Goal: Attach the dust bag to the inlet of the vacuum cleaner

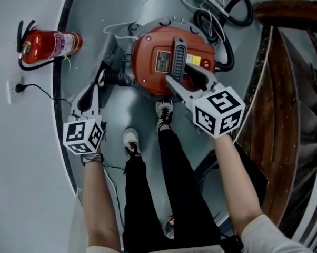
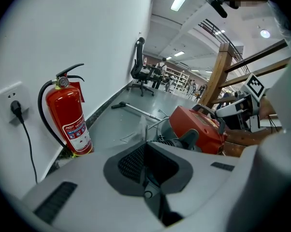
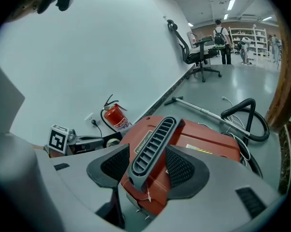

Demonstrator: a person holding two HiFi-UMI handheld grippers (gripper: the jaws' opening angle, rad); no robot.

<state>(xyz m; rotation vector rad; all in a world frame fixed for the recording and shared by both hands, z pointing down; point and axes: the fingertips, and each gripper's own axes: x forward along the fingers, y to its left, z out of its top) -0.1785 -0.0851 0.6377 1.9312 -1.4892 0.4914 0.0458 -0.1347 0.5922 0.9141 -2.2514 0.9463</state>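
Observation:
The red vacuum cleaner (image 1: 166, 70) stands on the grey floor in front of my feet, with its black ribbed handle (image 1: 178, 51) on top. My right gripper (image 1: 184, 77) is open and straddles the near end of that handle (image 3: 152, 146), one pad on each side. My left gripper (image 1: 95, 86) hangs low at the vacuum's left side, next to a black corrugated inlet stub (image 1: 115, 78). In the left gripper view its pads (image 2: 131, 161) meet, so the left gripper (image 2: 145, 161) is shut. A thin translucent flap (image 2: 139, 128) rises just past its tips; whether it is pinched I cannot tell.
A red fire extinguisher (image 1: 50, 44) lies by the wall near a plugged socket (image 1: 19, 87). A black hose (image 1: 221, 15) and a metal wand (image 3: 203, 111) lie beyond the vacuum. A wooden stair rail (image 1: 285, 78) runs on the right. The person's shoes (image 1: 165, 112) stand close to the vacuum.

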